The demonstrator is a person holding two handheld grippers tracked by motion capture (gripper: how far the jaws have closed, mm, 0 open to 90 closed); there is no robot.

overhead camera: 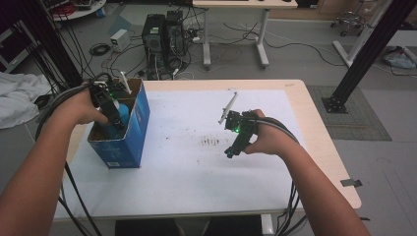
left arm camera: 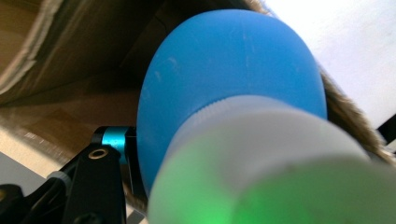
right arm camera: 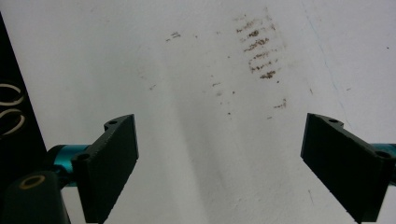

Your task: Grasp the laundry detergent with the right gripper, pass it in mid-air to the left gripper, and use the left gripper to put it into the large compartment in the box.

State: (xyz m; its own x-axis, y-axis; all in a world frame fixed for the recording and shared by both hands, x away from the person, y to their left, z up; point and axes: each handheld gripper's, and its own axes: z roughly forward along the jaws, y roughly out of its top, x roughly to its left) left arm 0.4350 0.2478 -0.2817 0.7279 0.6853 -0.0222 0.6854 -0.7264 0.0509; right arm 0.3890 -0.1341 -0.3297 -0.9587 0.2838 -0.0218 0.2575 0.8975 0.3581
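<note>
An open blue cardboard box (overhead camera: 134, 132) stands at the table's left edge. My left gripper (overhead camera: 113, 118) reaches down into it, shut on a rounded blue bottle (overhead camera: 123, 113) with a white ribbed cap. In the left gripper view the bottle (left arm camera: 224, 70) and its cap (left arm camera: 271, 154) sit close to the lens, the box's brown inner wall (left arm camera: 70, 60) behind them. One black finger (left arm camera: 93, 182) shows at the left; the other is hidden behind the bottle. My right gripper (overhead camera: 231, 151) hovers over the white mat, open (right arm camera: 219, 163), nothing between its jaws.
A white mat (overhead camera: 196, 177) covers most of the wooden table (overhead camera: 322, 142). Brown smudges (overhead camera: 210, 141) mark the mat just left of my right gripper, and appear ahead of its jaws (right arm camera: 259, 51). Computer towers (overhead camera: 162, 37), cables and a desk stand on the floor beyond.
</note>
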